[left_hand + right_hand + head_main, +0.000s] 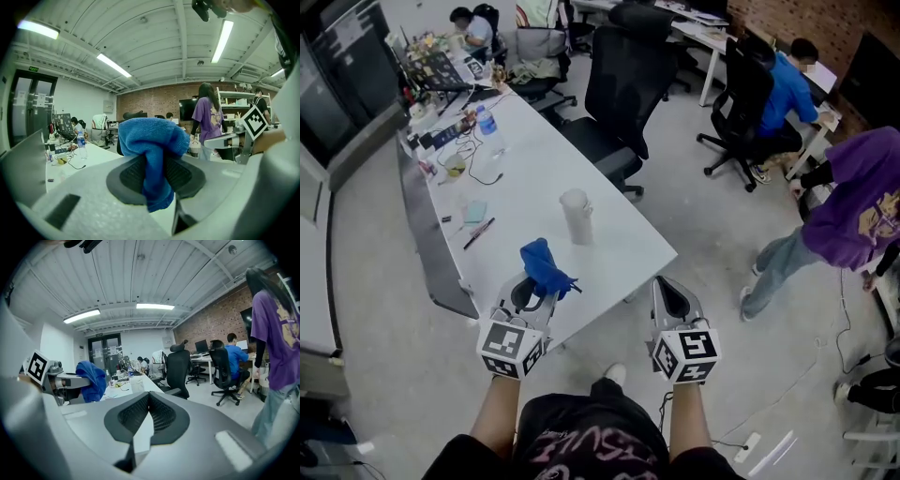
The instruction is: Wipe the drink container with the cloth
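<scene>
A white drink container (577, 217) with a handle stands upright on the white table (619, 246), ahead of both grippers. My left gripper (539, 281) is shut on a blue cloth (546, 266), which bunches above its jaws over the table's near end. The cloth (152, 152) fills the middle of the left gripper view, pinched between the dark pads. My right gripper (667, 292) is shut with nothing in it and hangs just off the table's near right corner. In the right gripper view the container (137, 384) shows small and far off, with the cloth (92, 379) to the left.
A water bottle (488, 128), cables, pens and small items lie further up the table. Black office chairs (623, 94) stand along its right side. A person in purple (853, 208) stands at the right; others sit at desks behind.
</scene>
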